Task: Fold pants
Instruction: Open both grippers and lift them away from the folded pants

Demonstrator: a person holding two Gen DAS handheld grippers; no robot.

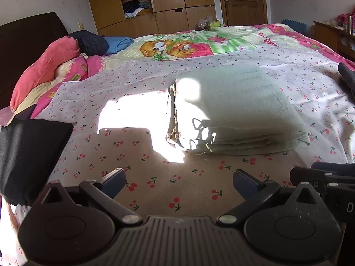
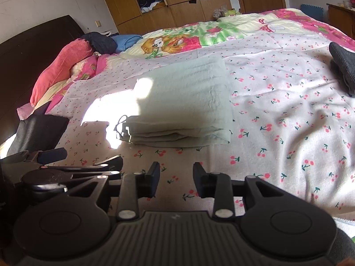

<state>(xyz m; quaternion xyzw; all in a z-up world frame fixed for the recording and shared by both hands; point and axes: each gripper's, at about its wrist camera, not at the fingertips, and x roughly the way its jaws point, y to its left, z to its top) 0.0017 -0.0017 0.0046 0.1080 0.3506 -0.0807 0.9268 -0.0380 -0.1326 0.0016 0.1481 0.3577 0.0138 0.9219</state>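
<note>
The pale green pants (image 1: 235, 110) lie folded in a flat rectangular stack on the cherry-print sheet (image 1: 142, 153), partly in a patch of sunlight. They also show in the right wrist view (image 2: 184, 106). My left gripper (image 1: 179, 180) is open and empty, hovering over the sheet just in front of the stack. My right gripper (image 2: 176, 180) is open with a narrower gap, empty, also in front of the stack. The left gripper (image 2: 53, 155) shows at the left of the right wrist view.
A folded black garment (image 1: 28, 153) lies at the left edge of the bed. A dark grey garment (image 2: 344, 66) lies at the right. Pink pillow (image 1: 44, 66), dark and blue clothes and a cartoon quilt (image 1: 199, 42) lie behind. Wooden wardrobe and door stand beyond.
</note>
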